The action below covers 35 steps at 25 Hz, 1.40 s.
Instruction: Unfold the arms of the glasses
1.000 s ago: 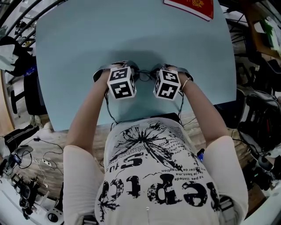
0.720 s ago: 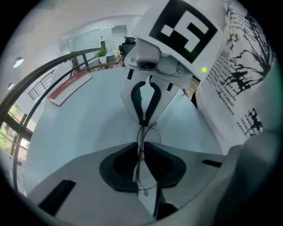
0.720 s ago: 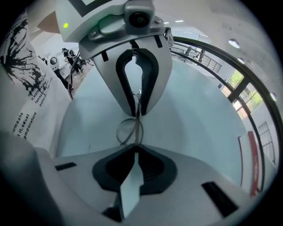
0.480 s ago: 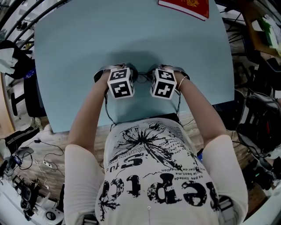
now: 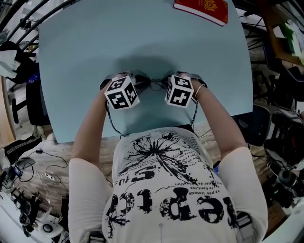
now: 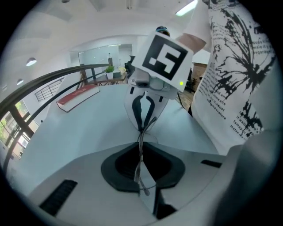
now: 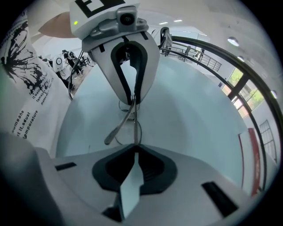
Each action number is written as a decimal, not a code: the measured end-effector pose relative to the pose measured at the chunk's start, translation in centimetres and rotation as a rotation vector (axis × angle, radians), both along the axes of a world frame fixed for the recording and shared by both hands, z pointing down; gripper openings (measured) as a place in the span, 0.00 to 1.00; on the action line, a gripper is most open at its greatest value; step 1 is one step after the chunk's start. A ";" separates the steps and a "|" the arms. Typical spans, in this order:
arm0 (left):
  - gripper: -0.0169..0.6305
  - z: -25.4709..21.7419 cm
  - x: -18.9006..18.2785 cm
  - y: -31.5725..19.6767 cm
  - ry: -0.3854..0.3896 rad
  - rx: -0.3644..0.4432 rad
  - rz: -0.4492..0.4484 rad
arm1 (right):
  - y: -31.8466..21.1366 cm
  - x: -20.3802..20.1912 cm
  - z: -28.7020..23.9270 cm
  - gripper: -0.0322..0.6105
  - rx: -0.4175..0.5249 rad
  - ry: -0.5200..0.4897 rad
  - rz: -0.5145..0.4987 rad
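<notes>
We are standing at a pale blue table [image 5: 85, 47], holding a gripper in each hand close in front of our body. The two grippers are facing each other low over the table, and the glasses [image 7: 120, 124] are spanning the short gap between them. The left gripper [image 6: 139, 163] is pinching a thin metal part of the glasses, its jaws pressed together on the wire. The right gripper [image 7: 134, 153] is clamping the opposite side of the frame, its jaws likewise closed on it. One arm of the glasses is angling out from the frame toward our body. A red book [image 5: 202, 9] is lying at the far edge of the table, well apart from the glasses.
</notes>
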<state>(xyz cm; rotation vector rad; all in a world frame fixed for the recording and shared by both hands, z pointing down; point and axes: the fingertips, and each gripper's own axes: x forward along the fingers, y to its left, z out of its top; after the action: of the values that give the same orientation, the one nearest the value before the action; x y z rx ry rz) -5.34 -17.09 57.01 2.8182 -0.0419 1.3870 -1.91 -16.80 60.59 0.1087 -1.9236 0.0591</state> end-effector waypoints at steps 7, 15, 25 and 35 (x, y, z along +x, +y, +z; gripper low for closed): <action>0.08 -1.6 -1.4 -0.5 0.065 0.006 -0.048 | 0.1 0.2 -0.2 0.11 -0.009 -0.010 0.010; 0.07 -3.2 -4.3 -0.7 0.096 0.039 -0.118 | 0.0 0.3 -0.3 0.11 0.011 0.009 0.007; 0.07 -3.1 -6.6 -0.6 0.094 0.010 -0.201 | -0.8 1.3 -0.7 0.11 0.018 0.005 0.056; 0.07 -3.6 -5.6 -0.4 0.103 0.026 -0.179 | -0.5 -0.2 -1.8 0.19 0.046 0.040 0.010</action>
<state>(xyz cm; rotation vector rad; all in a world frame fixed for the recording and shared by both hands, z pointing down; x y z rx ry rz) -10.92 -17.53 53.46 2.8200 -0.3053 1.2116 -2.11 -17.35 58.74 0.1492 -1.8853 0.0197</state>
